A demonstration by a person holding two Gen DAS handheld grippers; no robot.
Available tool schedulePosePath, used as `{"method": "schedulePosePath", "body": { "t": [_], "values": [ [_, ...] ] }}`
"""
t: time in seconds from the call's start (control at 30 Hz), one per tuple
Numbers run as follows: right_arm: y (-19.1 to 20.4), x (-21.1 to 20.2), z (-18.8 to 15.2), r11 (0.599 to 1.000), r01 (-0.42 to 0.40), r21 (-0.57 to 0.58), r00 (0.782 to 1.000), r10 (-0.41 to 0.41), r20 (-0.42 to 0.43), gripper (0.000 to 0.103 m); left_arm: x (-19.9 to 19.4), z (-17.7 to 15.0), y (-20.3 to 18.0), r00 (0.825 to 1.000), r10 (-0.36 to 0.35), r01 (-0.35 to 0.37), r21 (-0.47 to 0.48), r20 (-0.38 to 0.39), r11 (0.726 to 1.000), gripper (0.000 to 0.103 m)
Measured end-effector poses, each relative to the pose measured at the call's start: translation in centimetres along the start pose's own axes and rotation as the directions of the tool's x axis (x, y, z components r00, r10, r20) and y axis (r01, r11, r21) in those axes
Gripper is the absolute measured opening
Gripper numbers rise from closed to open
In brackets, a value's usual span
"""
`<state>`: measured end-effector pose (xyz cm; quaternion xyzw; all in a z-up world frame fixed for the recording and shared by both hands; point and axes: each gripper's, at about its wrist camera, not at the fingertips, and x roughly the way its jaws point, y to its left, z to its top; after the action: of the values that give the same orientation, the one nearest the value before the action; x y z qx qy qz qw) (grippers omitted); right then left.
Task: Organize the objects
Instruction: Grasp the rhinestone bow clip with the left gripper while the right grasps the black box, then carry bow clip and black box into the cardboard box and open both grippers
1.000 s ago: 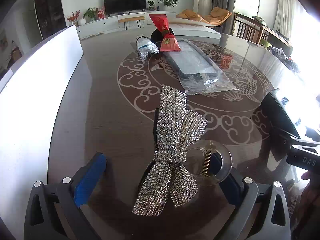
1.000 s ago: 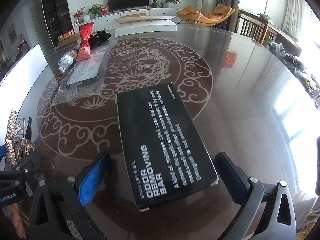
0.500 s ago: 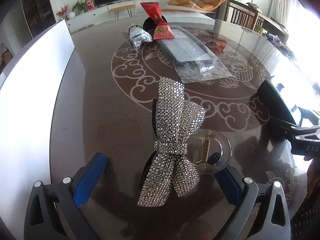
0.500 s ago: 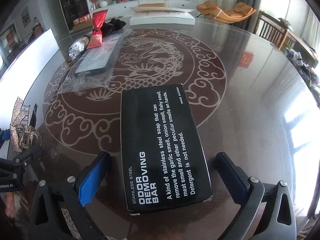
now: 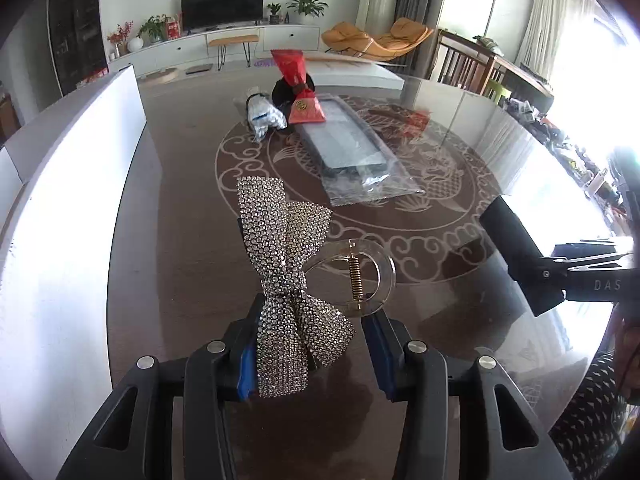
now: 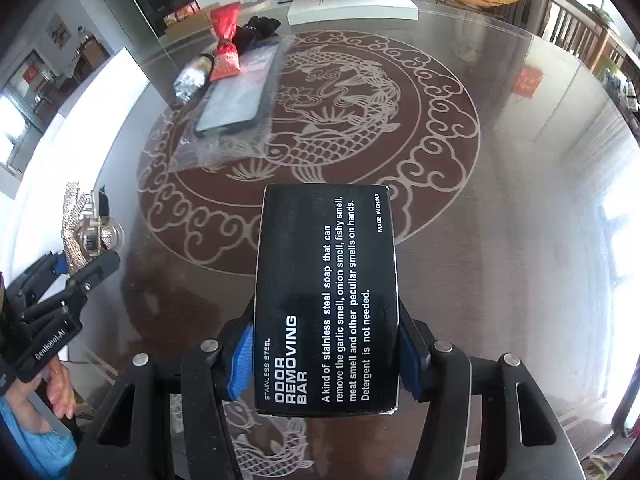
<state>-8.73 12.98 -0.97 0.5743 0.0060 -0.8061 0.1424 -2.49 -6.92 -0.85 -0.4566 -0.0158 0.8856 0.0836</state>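
Note:
My left gripper [image 5: 312, 344] is shut on a rhinestone bow hair clip [image 5: 290, 276] with a clear round clasp, held above the dark glass table [image 5: 192, 248]. My right gripper [image 6: 326, 360] is shut on a black box [image 6: 328, 296] printed "ODOR REMOVING BAR", held above the table. The box also shows at the right of the left wrist view [image 5: 516, 248]. The bow clip shows at the left of the right wrist view [image 6: 82, 228].
At the table's far side lie a phone case in a clear bag [image 5: 352, 148], a red pouch [image 5: 298, 88], a black cloth [image 6: 256, 32] and a small foil-wrapped packet [image 5: 262, 114]. A white board [image 5: 60, 208] stands along the left edge. A flat white box [image 6: 352, 4] lies at the far edge.
Both grippers have closed from wide open: the left onto the bow clip, the right onto the black box. Both objects now sit higher off the table.

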Motion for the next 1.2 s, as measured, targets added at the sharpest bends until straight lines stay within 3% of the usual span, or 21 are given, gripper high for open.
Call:
{"method": "schedulePosePath", "body": {
  "t": [0.13, 0.3, 0.57, 0.73, 0.87, 1.07, 1.2],
  "values": [
    [1.7, -2.3, 0.2, 0.999, -0.047, 0.006, 0.998, 0.047, 0.047, 0.059, -3.6, 0.5, 0.0, 0.997, -0.057, 0.058, -0.013, 0.052, 0.998, 0.046],
    [6.1, -4.5, 1.7, 0.993, -0.112, -0.048, 0.990, 0.116, 0.084, 0.059, -8.6, 1.3, 2.7, 0.990, -0.057, 0.065, -0.061, 0.133, 0.996, 0.046],
    [15.6, -6.6, 3.0, 0.955, -0.240, -0.176, 0.960, 0.260, 0.101, 0.059, -14.8, 1.2, 11.0, 0.979, 0.092, -0.063, -0.158, 0.181, 0.985, 0.046],
    [23.0, -7.4, 3.8, 0.903, -0.330, -0.276, 0.929, 0.363, 0.078, 0.059, -16.4, 0.3, 17.3, 0.960, 0.233, -0.196, -0.222, 0.154, 0.955, 0.046],
    [28.6, -7.6, 4.8, 0.861, -0.369, -0.350, 0.911, 0.410, 0.048, 0.059, -16.7, -0.5, 21.7, 0.951, 0.289, -0.252, -0.267, 0.111, 0.930, 0.046],
    [33.8, -6.9, 5.8, 0.832, -0.401, -0.383, 0.899, 0.439, 0.012, 0.059, -16.4, -2.4, 25.7, 0.937, 0.346, -0.319, -0.294, 0.042, 0.901, 0.046],
    [36.7, -5.3, 5.2, 0.819, -0.399, -0.411, 0.905, 0.424, -0.034, 0.059, -15.8, -3.7, 26.8, 0.933, 0.360, -0.340, -0.313, 0.005, 0.887, 0.046]
  ]
}}
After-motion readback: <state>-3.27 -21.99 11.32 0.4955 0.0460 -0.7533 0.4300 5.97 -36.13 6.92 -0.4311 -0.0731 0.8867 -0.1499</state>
